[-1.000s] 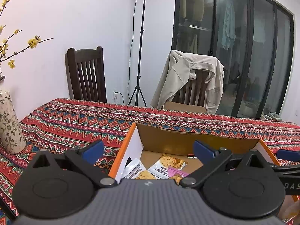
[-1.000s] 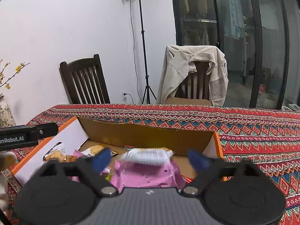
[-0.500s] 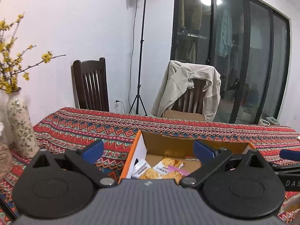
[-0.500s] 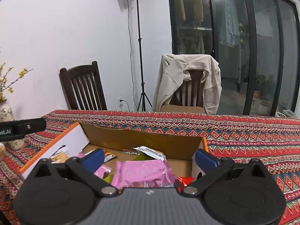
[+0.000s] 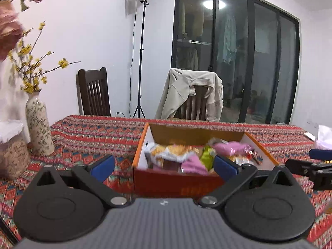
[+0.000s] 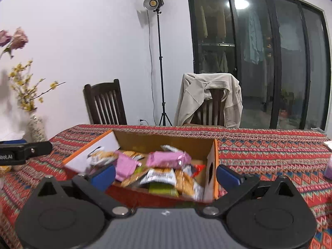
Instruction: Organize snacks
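Note:
An orange cardboard box (image 5: 176, 181) (image 6: 214, 166) stands on the patterned tablecloth, filled with several snack packets. Pink packets (image 6: 168, 158) (image 5: 230, 146) and biscuit packets (image 6: 157, 176) (image 5: 168, 152) lie on top. My left gripper (image 5: 164, 166) is open and empty, just in front of the box. My right gripper (image 6: 166, 175) is open and empty, in front of the box's right end. The right gripper shows at the right edge of the left wrist view (image 5: 311, 166). The left gripper shows at the left edge of the right wrist view (image 6: 22, 150).
A patterned vase (image 5: 38, 127) with yellow flowers and a woven pot (image 5: 12, 157) stand at the left of the table. Two dark wooden chairs (image 5: 93, 93) stand behind it, one with a beige jacket (image 5: 191, 92). A light stand (image 5: 141, 62) rises at the wall.
Both grippers have pulled back and up from the box. The pink packet that sat between the right gripper's fingers now lies in the box.

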Demonstrator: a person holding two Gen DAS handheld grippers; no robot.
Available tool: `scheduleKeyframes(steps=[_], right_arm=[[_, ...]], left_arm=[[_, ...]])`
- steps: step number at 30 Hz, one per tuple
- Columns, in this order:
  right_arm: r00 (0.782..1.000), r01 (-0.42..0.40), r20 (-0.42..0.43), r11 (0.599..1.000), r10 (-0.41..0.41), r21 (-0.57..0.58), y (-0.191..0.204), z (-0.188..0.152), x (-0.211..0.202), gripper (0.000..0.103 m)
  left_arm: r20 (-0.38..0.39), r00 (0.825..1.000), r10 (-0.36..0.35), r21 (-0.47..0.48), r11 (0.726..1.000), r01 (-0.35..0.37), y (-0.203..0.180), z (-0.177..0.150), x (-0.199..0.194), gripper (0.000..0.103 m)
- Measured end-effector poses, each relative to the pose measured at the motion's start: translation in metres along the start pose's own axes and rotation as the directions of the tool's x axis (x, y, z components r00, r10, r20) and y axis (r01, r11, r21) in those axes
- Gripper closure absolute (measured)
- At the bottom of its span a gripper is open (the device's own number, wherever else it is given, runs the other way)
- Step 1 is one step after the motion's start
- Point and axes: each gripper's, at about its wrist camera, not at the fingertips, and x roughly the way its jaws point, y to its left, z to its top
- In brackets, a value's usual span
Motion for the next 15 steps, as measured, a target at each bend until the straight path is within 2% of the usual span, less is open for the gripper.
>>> scheduleKeyframes(steps=[6,15], right_arm=[[1.0,-0.008,-0.026,1.0,0.008,0.009,0.005,-0.036,-0.034,0.0],[0.996,-0.007,-0.085,0.998,0.012,0.064,0.003,-0.072,-0.044,0.0]], left_arm=[[-0.039,0.999,-0.009,-0.01,1.0,0.008,0.008,-0.034,-0.019,0.0],[-0.103,0.994,-0.023,0.015,1.0,0.025,0.006,-0.07,-0.026,0.0]])
